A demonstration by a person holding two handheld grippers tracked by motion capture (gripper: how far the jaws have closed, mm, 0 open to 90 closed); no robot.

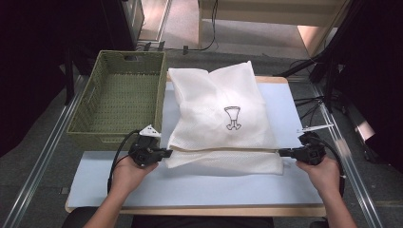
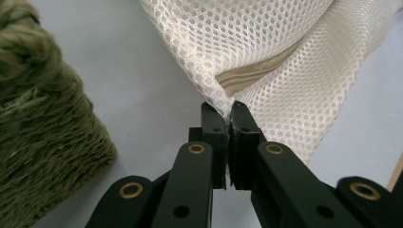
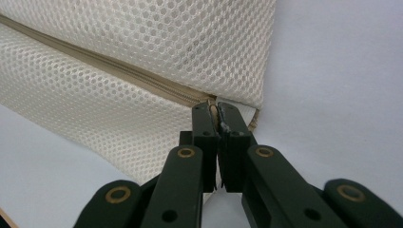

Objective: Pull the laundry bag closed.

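A white mesh laundry bag (image 1: 218,114) with a small black printed figure lies folded on the pale blue mat (image 1: 190,185). My left gripper (image 1: 167,153) is shut on the bag's near left corner. Up close, its jaws (image 2: 230,110) pinch the mesh (image 2: 266,52) right beside the beige zipper (image 2: 252,71). My right gripper (image 1: 281,152) is shut on the near right corner. There the jaws (image 3: 217,110) clamp the fabric (image 3: 142,57) at the end of the zipper (image 3: 119,69). Both hands hold the corners at about the same height, just above the mat.
A green woven basket (image 1: 119,97) stands at the left, close to my left gripper, and its rim (image 2: 43,123) fills the left of that gripper's view. Metal rails run along both table sides. Cables lie on the floor at the right.
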